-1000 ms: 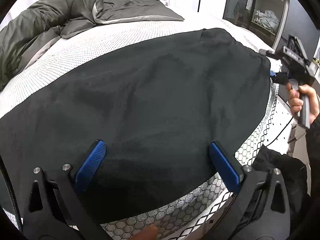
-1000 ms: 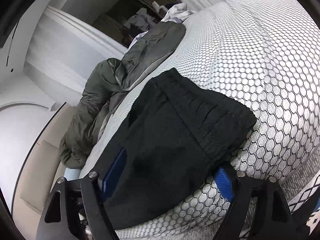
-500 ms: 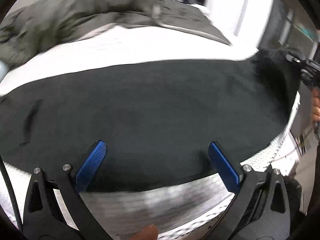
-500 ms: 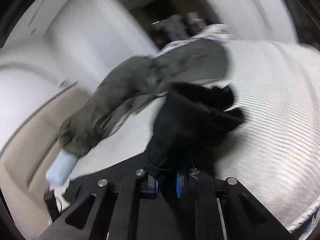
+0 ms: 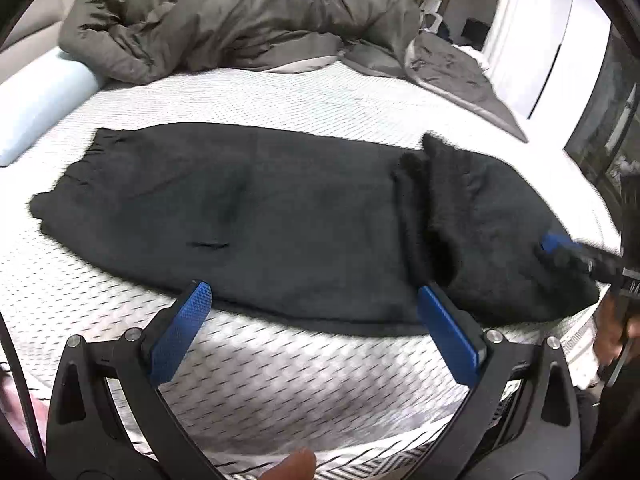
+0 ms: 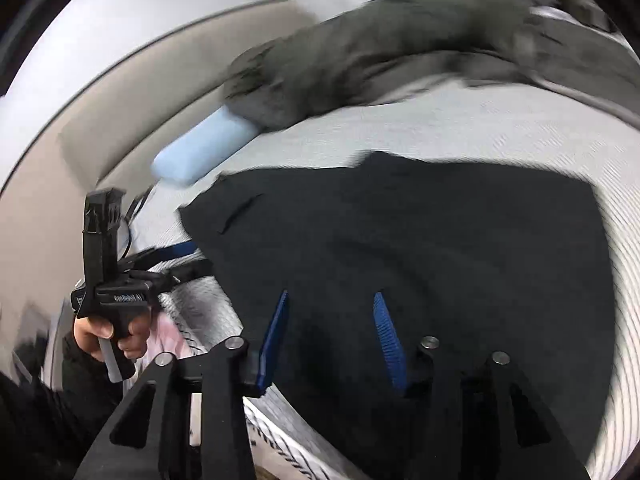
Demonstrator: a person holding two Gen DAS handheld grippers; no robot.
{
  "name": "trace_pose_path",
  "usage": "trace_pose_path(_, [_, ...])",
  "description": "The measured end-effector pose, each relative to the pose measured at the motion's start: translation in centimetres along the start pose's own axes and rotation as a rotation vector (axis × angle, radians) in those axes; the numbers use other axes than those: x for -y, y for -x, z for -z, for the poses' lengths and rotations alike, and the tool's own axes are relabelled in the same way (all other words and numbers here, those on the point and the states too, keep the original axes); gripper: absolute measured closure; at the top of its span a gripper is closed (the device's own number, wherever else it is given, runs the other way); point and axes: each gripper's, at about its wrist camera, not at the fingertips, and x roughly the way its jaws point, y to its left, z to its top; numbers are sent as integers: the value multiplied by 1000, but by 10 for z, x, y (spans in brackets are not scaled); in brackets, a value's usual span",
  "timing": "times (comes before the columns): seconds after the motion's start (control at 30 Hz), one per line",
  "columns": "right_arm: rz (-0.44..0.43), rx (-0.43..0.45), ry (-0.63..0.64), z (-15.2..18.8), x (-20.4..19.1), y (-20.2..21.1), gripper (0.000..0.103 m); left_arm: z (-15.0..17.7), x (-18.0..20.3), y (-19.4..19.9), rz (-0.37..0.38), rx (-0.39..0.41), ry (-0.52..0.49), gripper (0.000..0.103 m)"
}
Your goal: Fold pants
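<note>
Black pants (image 5: 280, 216) lie across the white mattress (image 5: 280, 92), and their right end is folded back on top as a bunched flap (image 5: 480, 216). My left gripper (image 5: 312, 296) hangs open at the pants' near edge, gripping nothing. In the right wrist view my right gripper (image 6: 332, 308) hovers over the pants (image 6: 400, 240); its jaws are opening, with cloth lying loose below and between the pads. The left gripper (image 6: 188, 259) shows at that view's left, held by a hand (image 6: 108, 332). One of the right gripper's blue fingers (image 5: 556, 242) shows blurred at the flap's right.
A rumpled grey-green duvet (image 5: 240, 20) is heaped along the far side of the bed. A pale blue bolster (image 5: 36, 108) lies at the far left by a beige headboard (image 6: 120, 100). White wardrobe doors and a dark glass cabinet (image 5: 616, 120) stand beyond the bed's right end.
The right gripper shut on the pants' right end, carried it leftward over the pants and parted its jaws, leaving a folded flap. The left gripper swung back toward the bed's near edge, staying open.
</note>
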Motion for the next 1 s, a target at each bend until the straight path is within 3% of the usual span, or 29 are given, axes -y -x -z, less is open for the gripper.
trace_pose_path(0.1, [205,72,-97,26,38,40,55,-13,24,-14,-36,42,-13,1])
trace_pose_path(0.2, [259,35,-176,51,67,60,56,-28,40,-21,-1,51,1,1])
trace_pose_path(0.3, [330,0,-147,73,77,70,55,-32,44,-16,1,62,-1,1])
trace_pose_path(0.5, [299,0,-164,90,80,92,53,-23,51,-4,-62,55,-82,1])
trace_pose_path(0.63, [220,31,-215,91,87,99,53,-21,46,5,-70,50,-83,1])
trace_pose_path(0.77, [142,83,-317,81,101,88,54,-27,46,16,-14,82,-46,1])
trace_pose_path(0.8, [143,79,-317,80,100,84,63,-28,50,16,19,82,-46,1])
trace_pose_path(0.83, [149,73,-304,81,99,80,81,-28,55,13,48,73,-60,1])
trace_pose_path(0.9, [157,66,-276,86,95,77,83,-20,67,-5,80,17,-134,1])
trace_pose_path(1.0, [169,46,-276,96,96,83,83,1,71,-38,-34,-105,-198,0])
